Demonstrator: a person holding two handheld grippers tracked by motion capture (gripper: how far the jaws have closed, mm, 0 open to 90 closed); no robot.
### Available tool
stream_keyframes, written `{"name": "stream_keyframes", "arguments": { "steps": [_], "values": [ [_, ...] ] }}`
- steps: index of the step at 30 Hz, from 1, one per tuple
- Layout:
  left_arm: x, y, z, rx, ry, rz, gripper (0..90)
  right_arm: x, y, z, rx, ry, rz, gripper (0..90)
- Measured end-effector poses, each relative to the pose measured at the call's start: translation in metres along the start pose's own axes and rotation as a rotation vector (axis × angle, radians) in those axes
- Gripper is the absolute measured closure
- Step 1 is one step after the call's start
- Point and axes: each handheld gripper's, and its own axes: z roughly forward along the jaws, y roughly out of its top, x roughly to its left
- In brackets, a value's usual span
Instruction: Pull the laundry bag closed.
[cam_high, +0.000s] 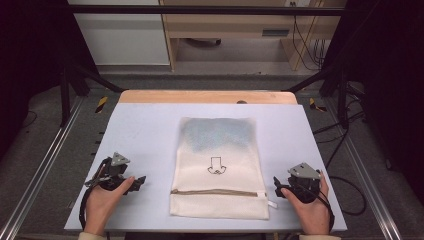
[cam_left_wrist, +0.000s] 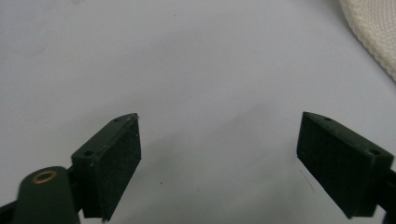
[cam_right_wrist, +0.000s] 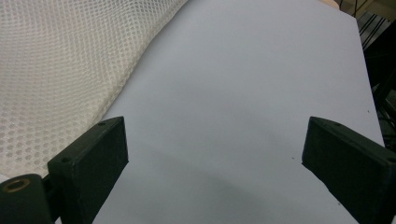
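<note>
A cream mesh laundry bag (cam_high: 216, 167) lies flat in the middle of the pale grey table (cam_high: 145, 135), with a brown zipper (cam_high: 218, 192) running across near its front end and something bluish showing through its far half. My left gripper (cam_high: 141, 181) rests on the table to the bag's left, open, nothing between its jaws (cam_left_wrist: 219, 154); a corner of the bag (cam_left_wrist: 373, 32) sits at the upper right there. My right gripper (cam_high: 276, 183) rests to the bag's right, open and empty (cam_right_wrist: 215, 154), with the mesh (cam_right_wrist: 60, 70) just to its left.
The table's wooden far edge (cam_high: 207, 96) runs along the back. Black frame posts (cam_high: 67, 85) and cables (cam_high: 350, 150) stand to both sides. A white zipper tab (cam_high: 272, 204) sticks out at the bag's front right corner.
</note>
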Motion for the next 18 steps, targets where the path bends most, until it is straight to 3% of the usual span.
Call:
{"name": "stream_keyframes", "arguments": {
  "steps": [3, 7, 11, 14, 15, 16, 18],
  "values": [
    [-0.003, -0.001, -0.005, -0.021, -0.001, 0.001, 5.8, 0.001, 0.001, -0.002, -0.017, 0.009, 0.005, 7.3],
    [-0.007, -0.004, -0.008, -0.033, -0.021, 0.008, 4.8, 0.001, 0.001, -0.001, -0.008, 0.017, 0.002, 7.1],
    [-0.01, -0.003, -0.009, -0.011, -0.023, 0.007, 4.9, 0.006, 0.003, 0.002, 0.012, 0.061, -0.009, 7.1],
    [-0.015, -0.003, -0.007, 0.021, -0.036, 0.022, 6.0, 0.02, 0.009, 0.003, 0.04, 0.132, -0.068, 10.9],
    [-0.015, -0.003, -0.007, 0.021, -0.036, 0.022, 6.1, 0.02, 0.009, 0.003, 0.04, 0.132, -0.068, 10.9],
    [-0.017, -0.003, -0.006, 0.031, -0.035, 0.033, 6.5, 0.027, 0.013, 0.001, 0.053, 0.162, -0.111, 12.2],
    [-0.019, -0.004, -0.006, 0.034, -0.035, 0.04, 6.8, 0.034, 0.018, 0.0, 0.081, 0.182, -0.146, 15.8]
  ]
}}
